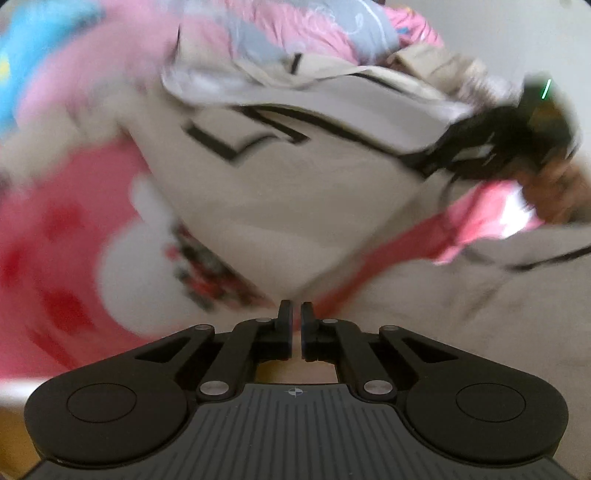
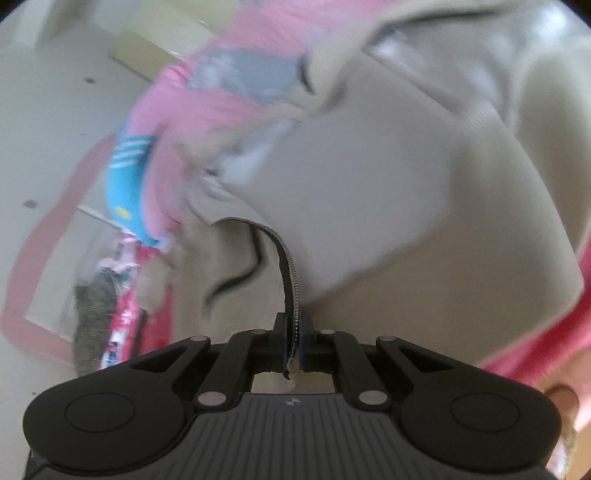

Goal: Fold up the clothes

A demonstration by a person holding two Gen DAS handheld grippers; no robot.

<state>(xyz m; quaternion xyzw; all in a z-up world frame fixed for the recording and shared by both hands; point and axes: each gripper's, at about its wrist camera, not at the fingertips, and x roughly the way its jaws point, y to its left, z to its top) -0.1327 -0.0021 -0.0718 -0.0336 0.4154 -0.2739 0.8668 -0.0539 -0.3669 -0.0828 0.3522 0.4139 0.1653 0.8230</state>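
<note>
- Pale wall (image 2: 48, 122) with a pink painted band fills the background of the right wrist view; both views are blurred.
- Heaped clothes crowd the left wrist view: a pink garment (image 1: 92, 85) at the top, a grey-and-white printed piece (image 1: 325, 22) above, and a red-and-white patterned cloth (image 1: 62, 266) at lower left.
- Across the middle lies a beige jacket (image 1: 280, 206) with thin black trim lines, part of it lifted off the heap.
- The left gripper (image 1: 296, 314) has its fingers pressed almost together; a corner of the beige jacket comes down to their tips, though whether cloth sits between them cannot be told.
- The right gripper (image 2: 294, 332) pinches the jacket's zipper edge (image 2: 287, 273), a dark toothed strip running up from between the fingers into the beige cloth.
- From the left wrist view, the right gripper appears at the far right, gripping the jacket's trimmed edge, with a hand (image 1: 554, 188) behind it.
- A blue striped sleeve (image 2: 127, 184) hangs among pink cloth to the left.
</note>
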